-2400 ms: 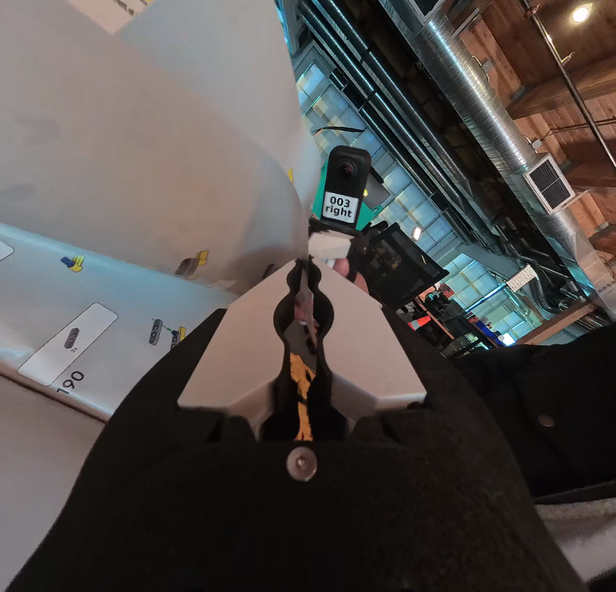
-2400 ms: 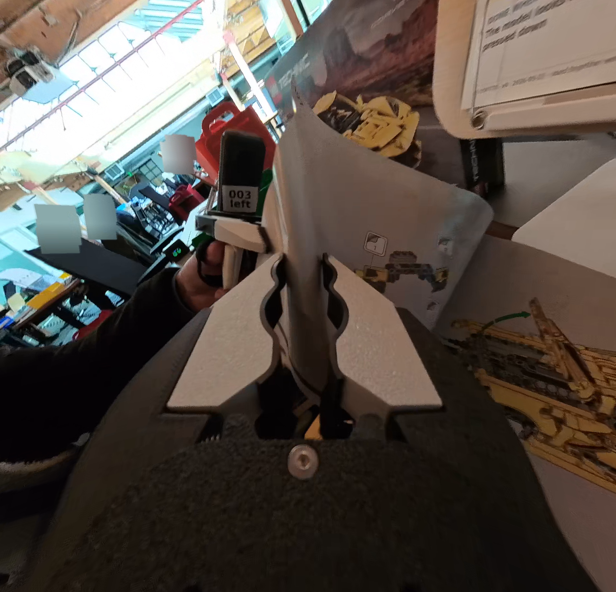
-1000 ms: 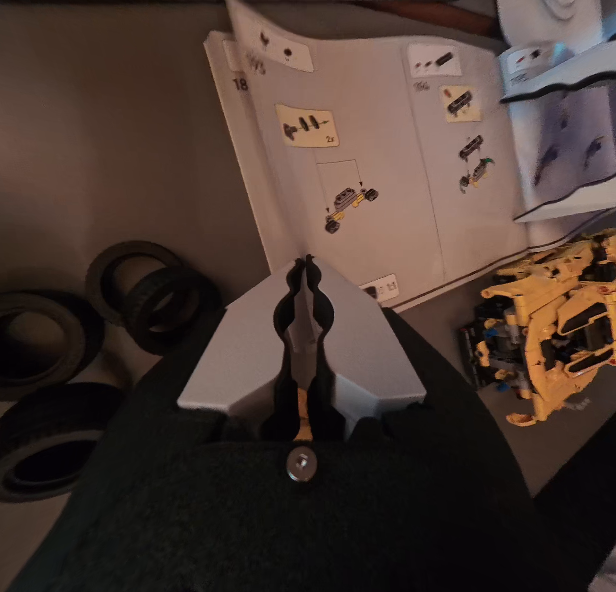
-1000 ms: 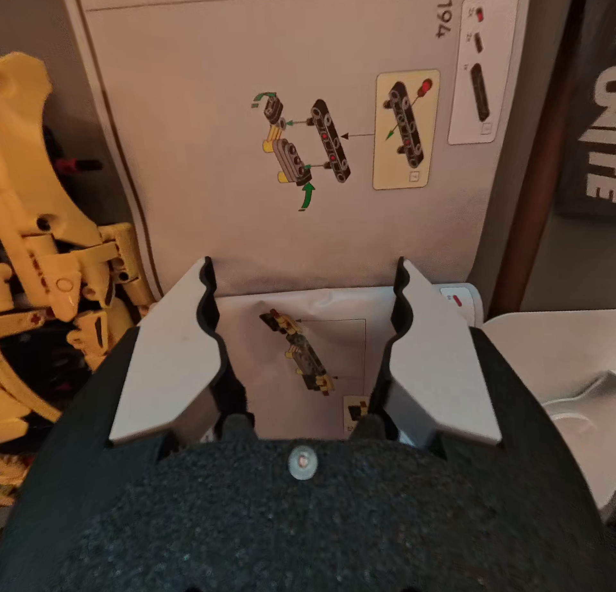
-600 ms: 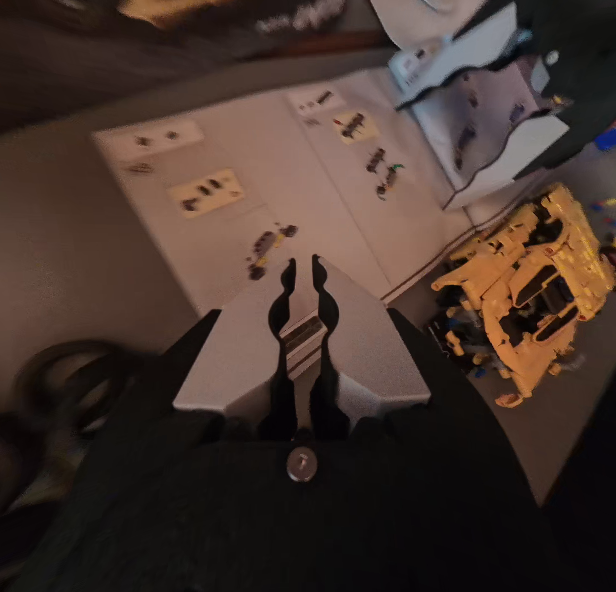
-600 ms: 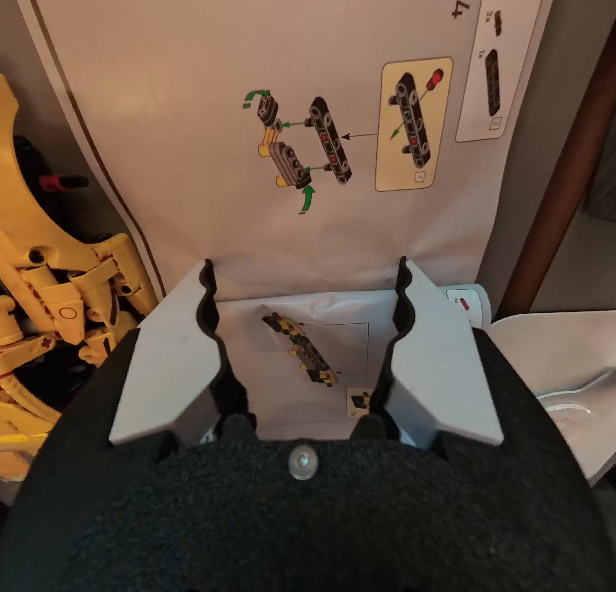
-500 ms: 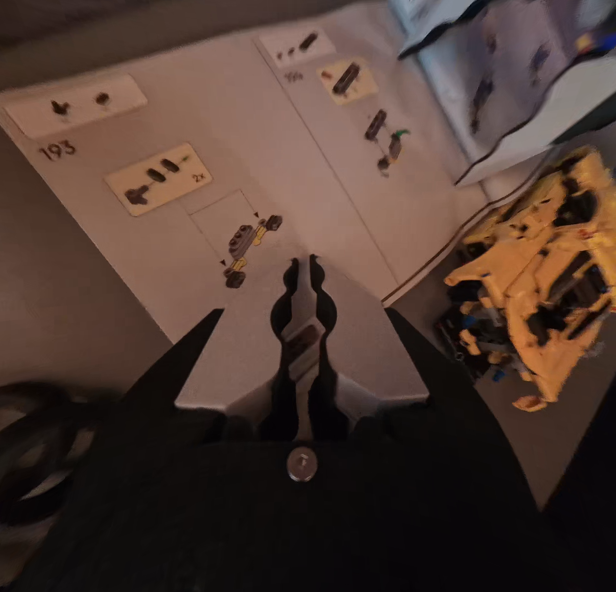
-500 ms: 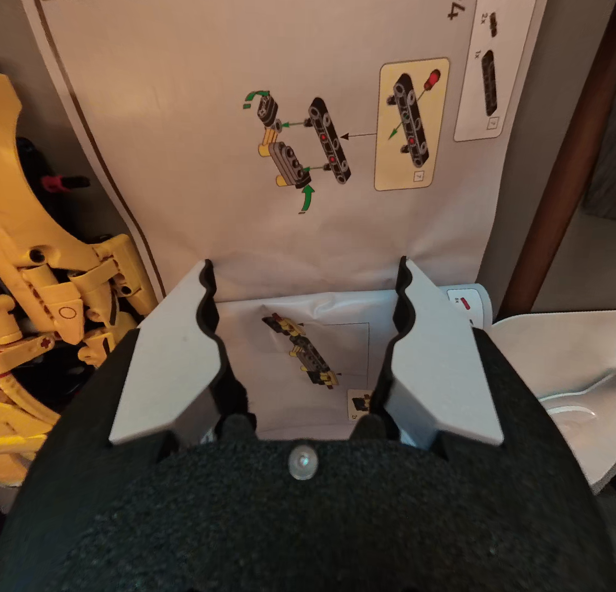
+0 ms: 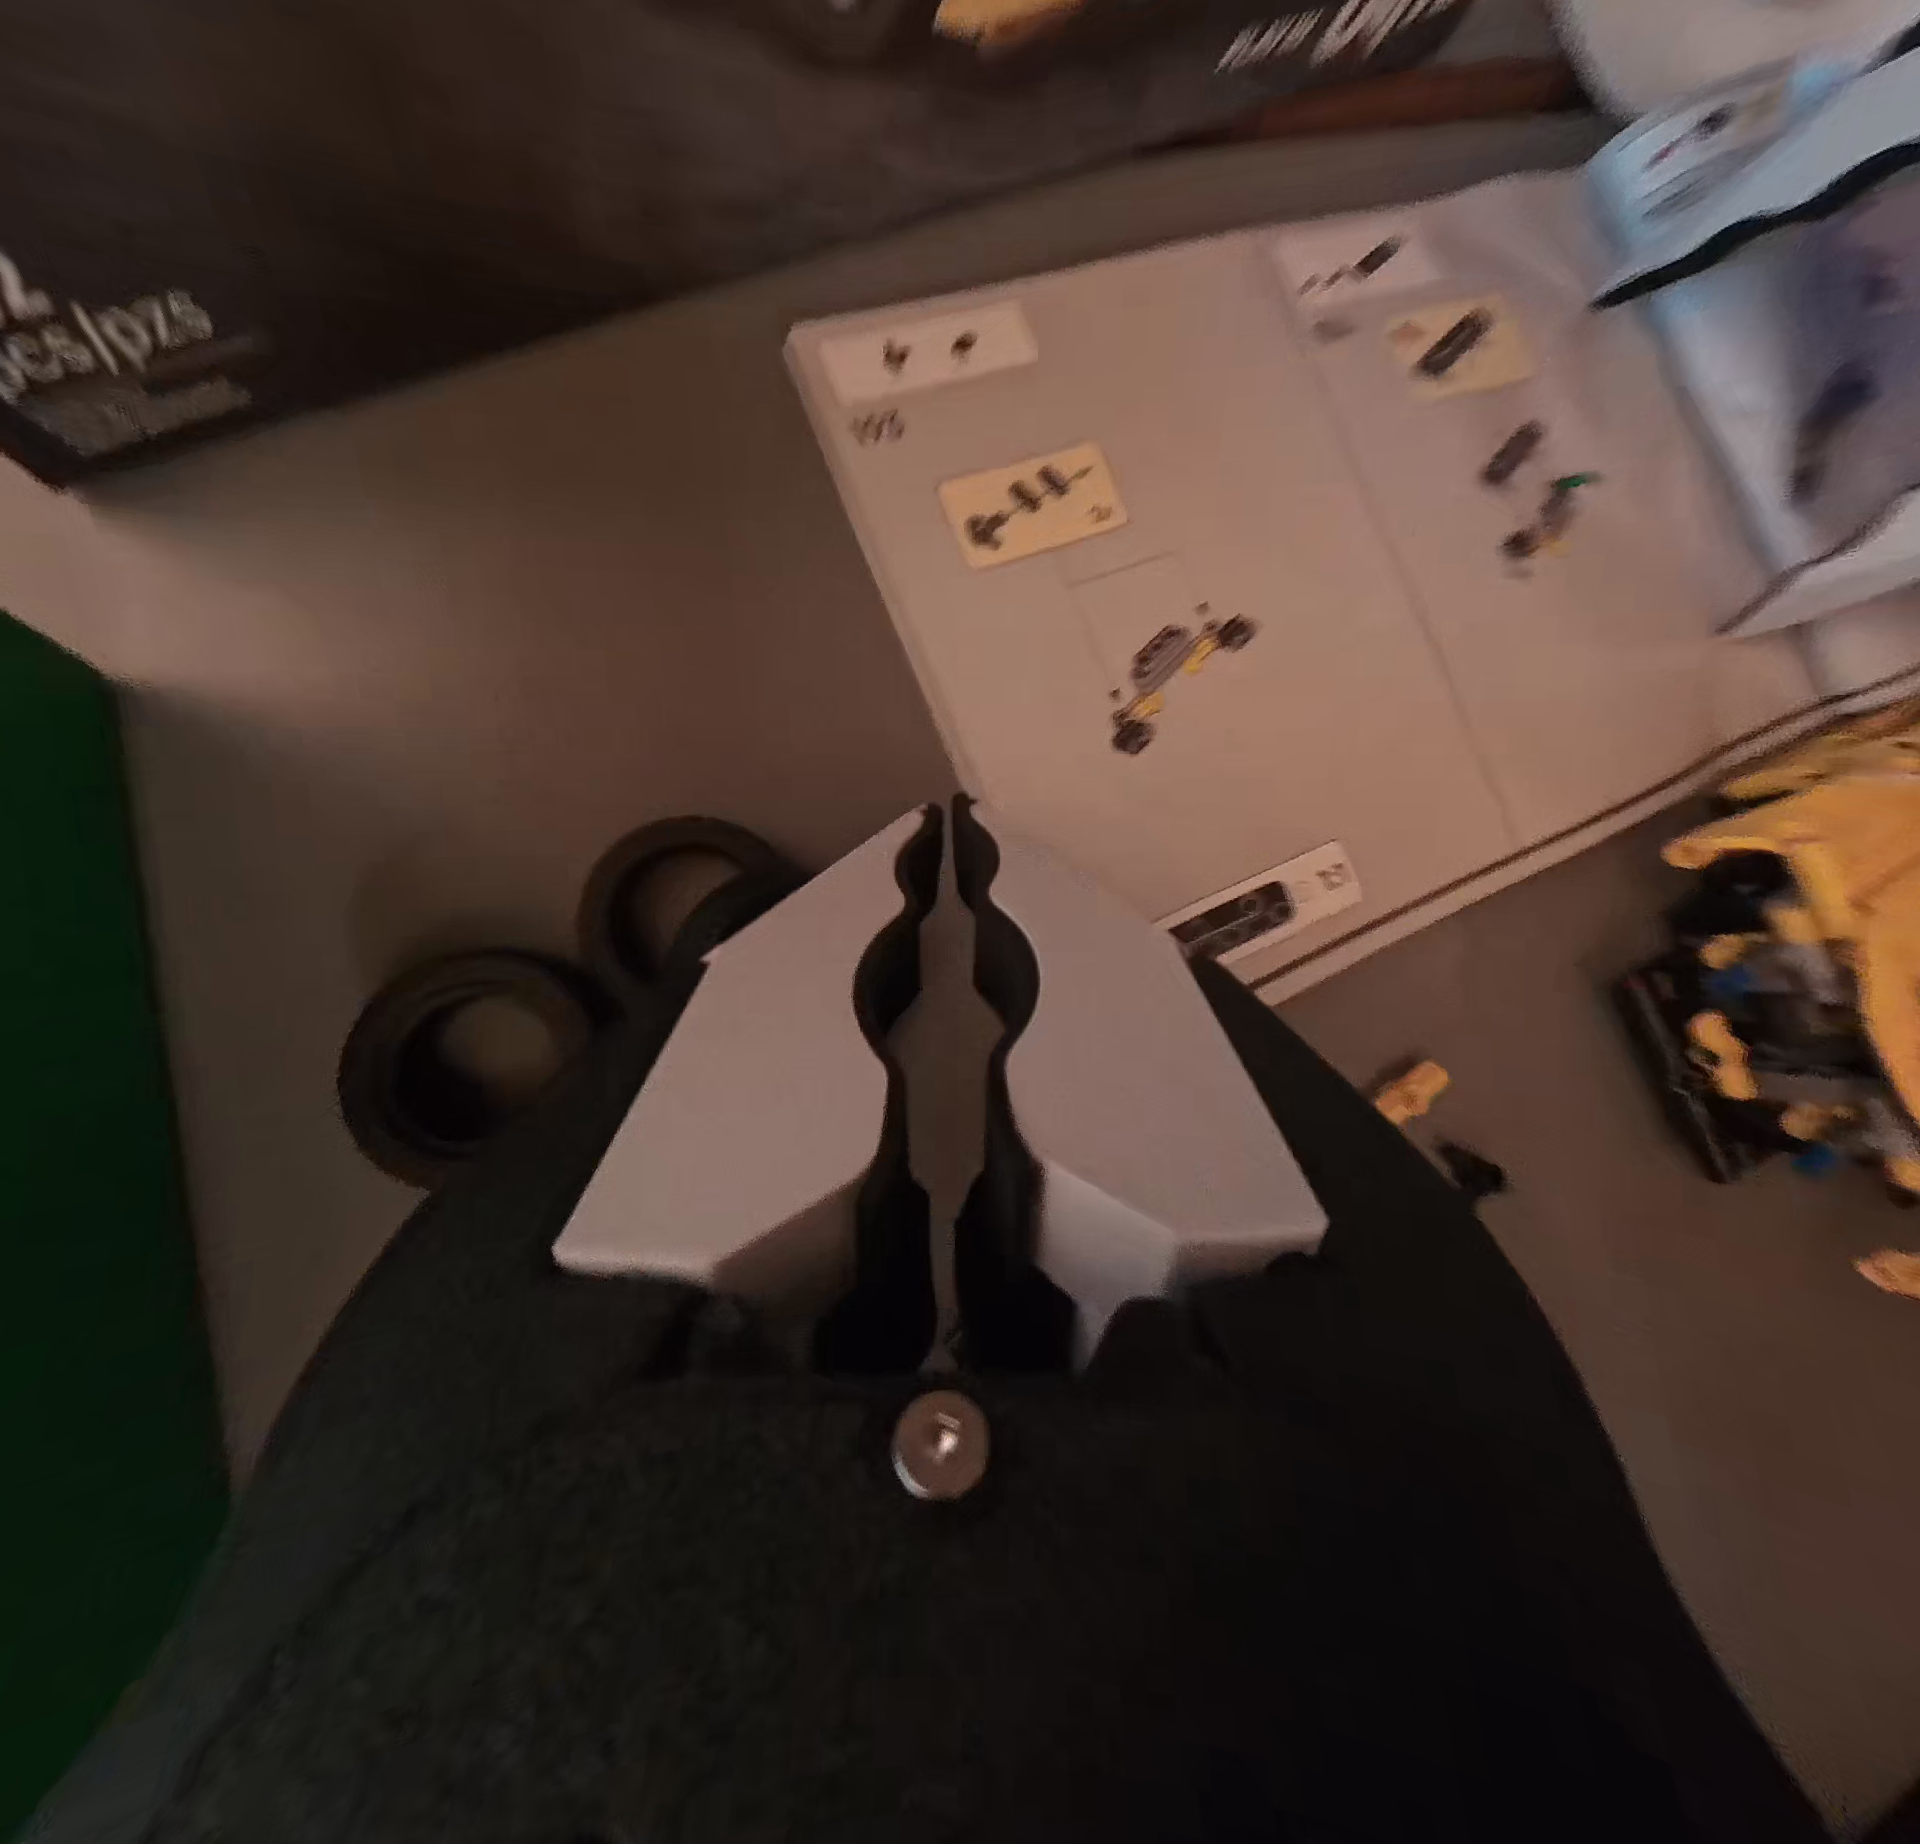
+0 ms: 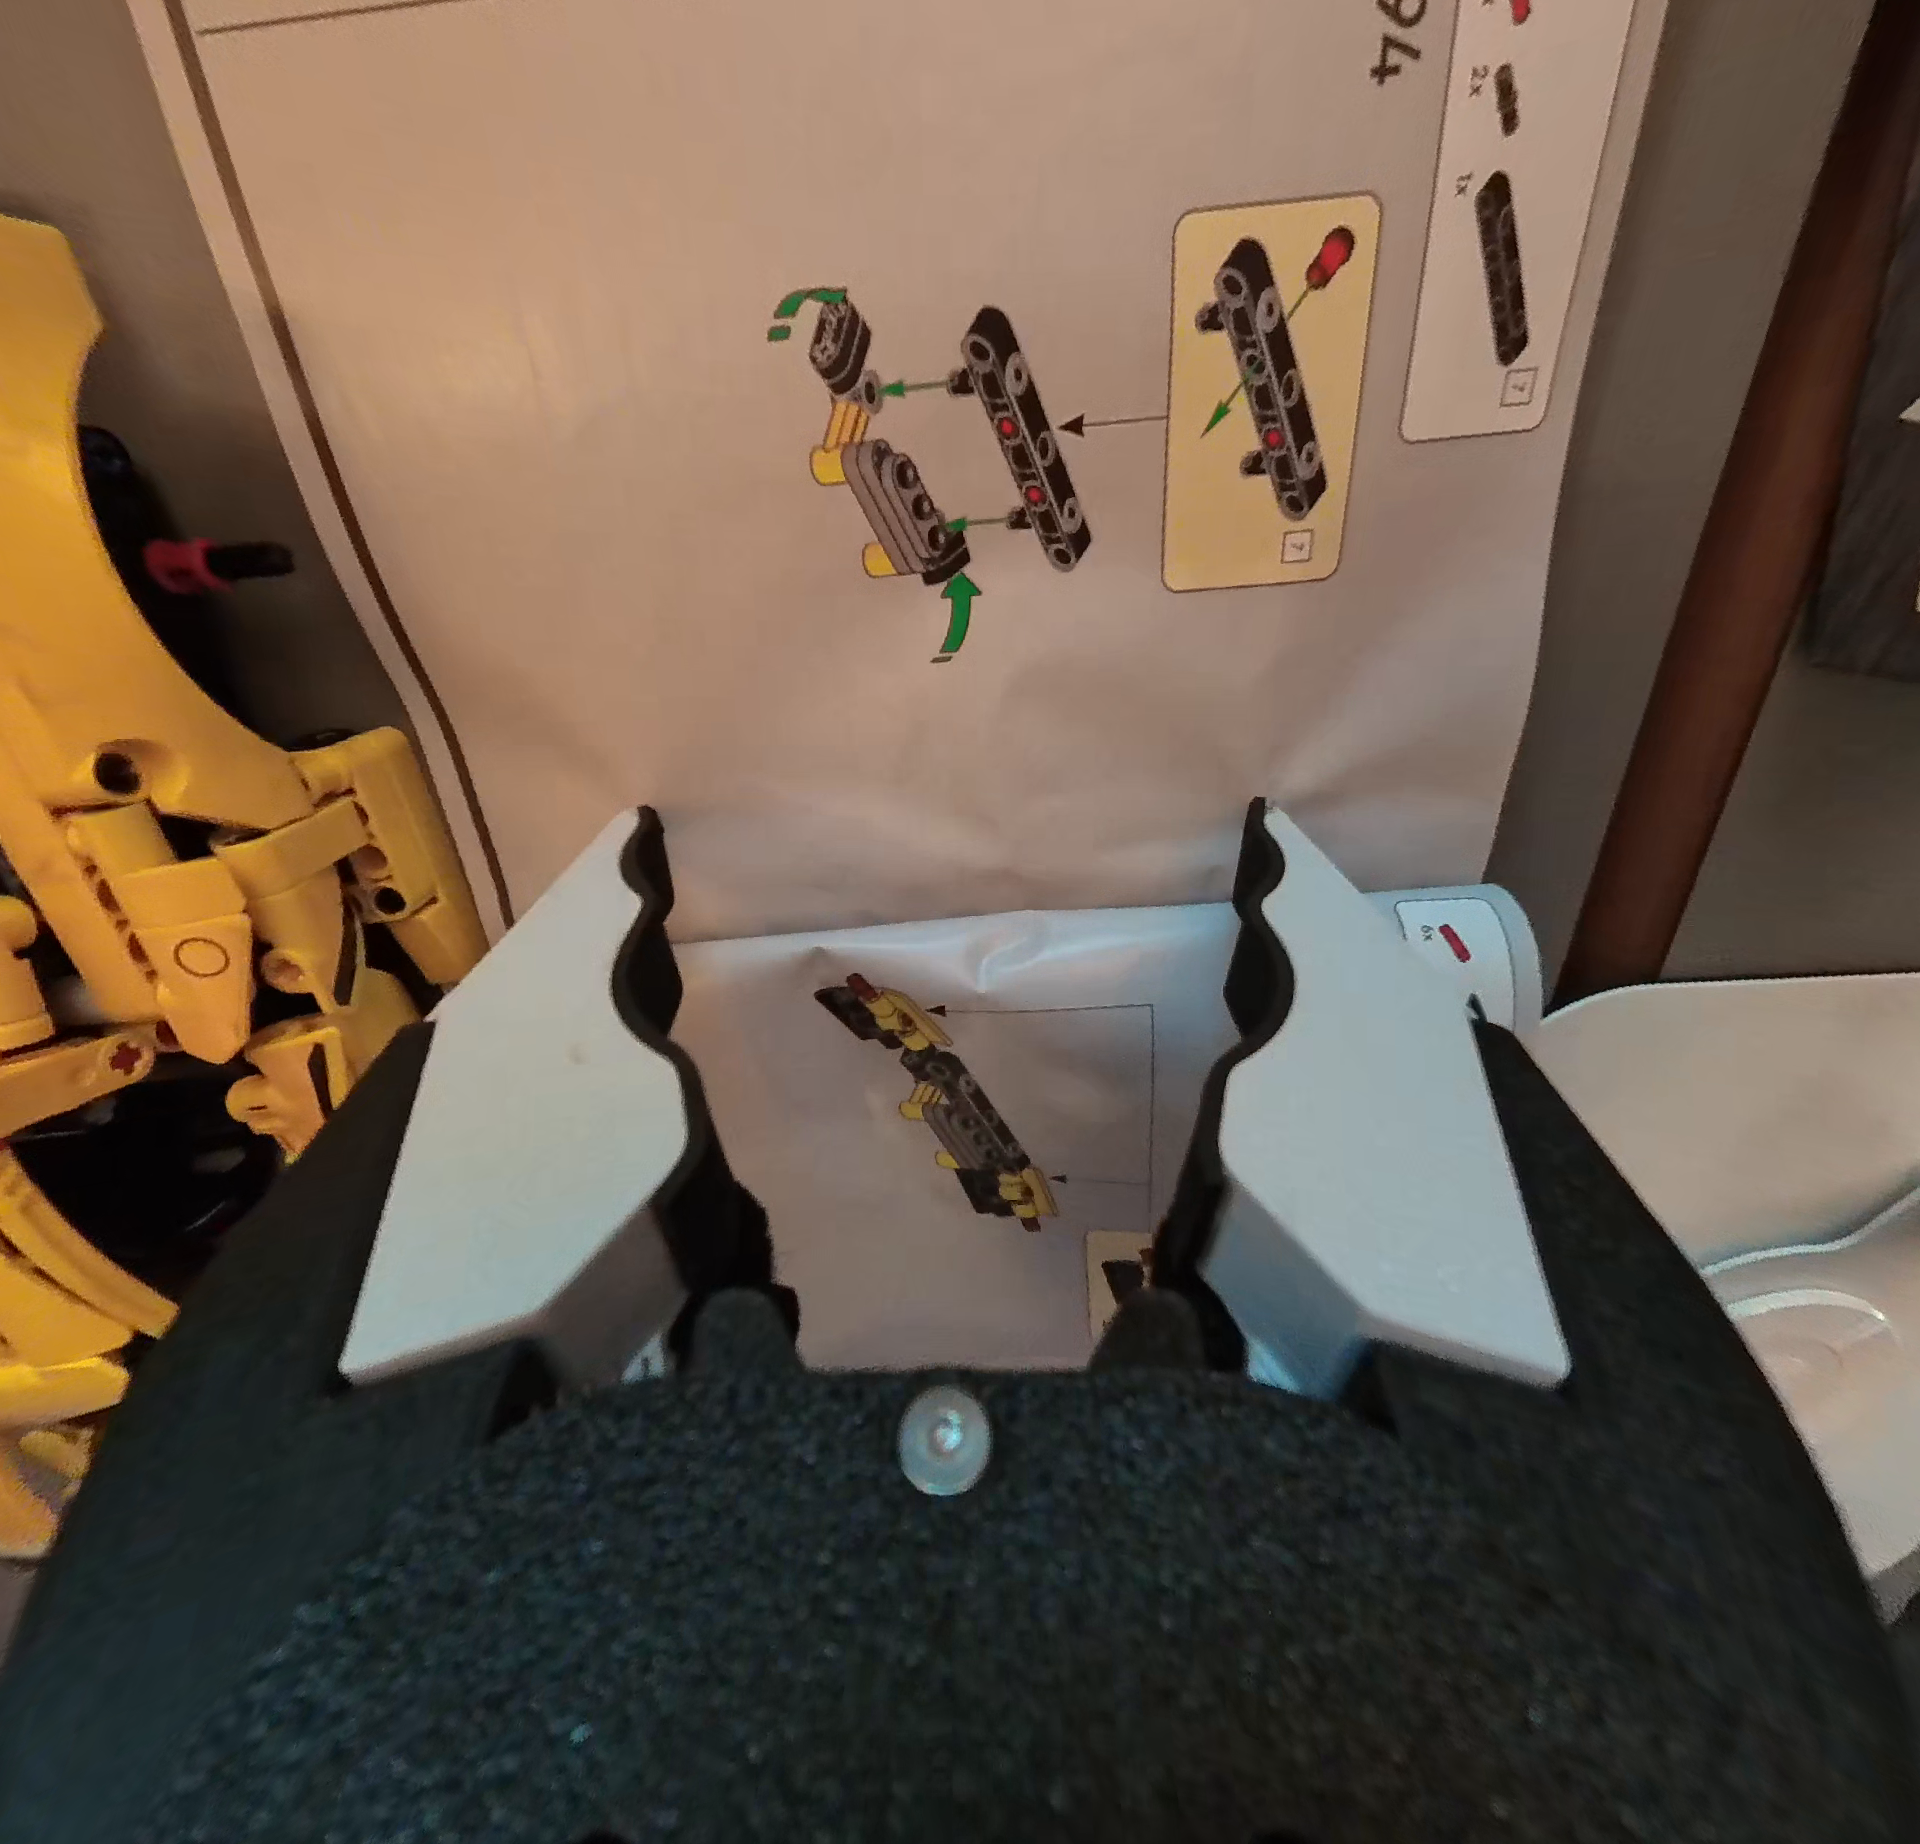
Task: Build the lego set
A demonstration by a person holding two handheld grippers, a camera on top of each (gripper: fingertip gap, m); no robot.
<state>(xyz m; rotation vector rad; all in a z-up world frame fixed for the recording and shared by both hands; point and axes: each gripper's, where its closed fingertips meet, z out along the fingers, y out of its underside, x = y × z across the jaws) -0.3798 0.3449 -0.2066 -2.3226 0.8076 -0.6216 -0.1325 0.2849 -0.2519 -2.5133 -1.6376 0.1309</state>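
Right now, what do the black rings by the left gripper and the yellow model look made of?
Black rings: likely matte rubber tyres; dull, dark and hollow, though blurred. Yellow model: glossy moulded plastic, with smooth sheen, pin holes and crisp edges.

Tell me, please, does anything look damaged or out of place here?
The instruction booklet has a creased, folded-over page under the open right gripper. A few small loose pieces lie scattered beside the yellow model. Nothing else stands out.

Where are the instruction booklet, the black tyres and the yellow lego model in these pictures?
instruction booklet [image 9: 1195, 589]: left wrist view, on its open left page.
black tyres [image 9: 468, 1056]: left wrist view, on the nearer tyre's rim.
yellow lego model [image 10: 187, 921]: right wrist view, on a yellow panel.
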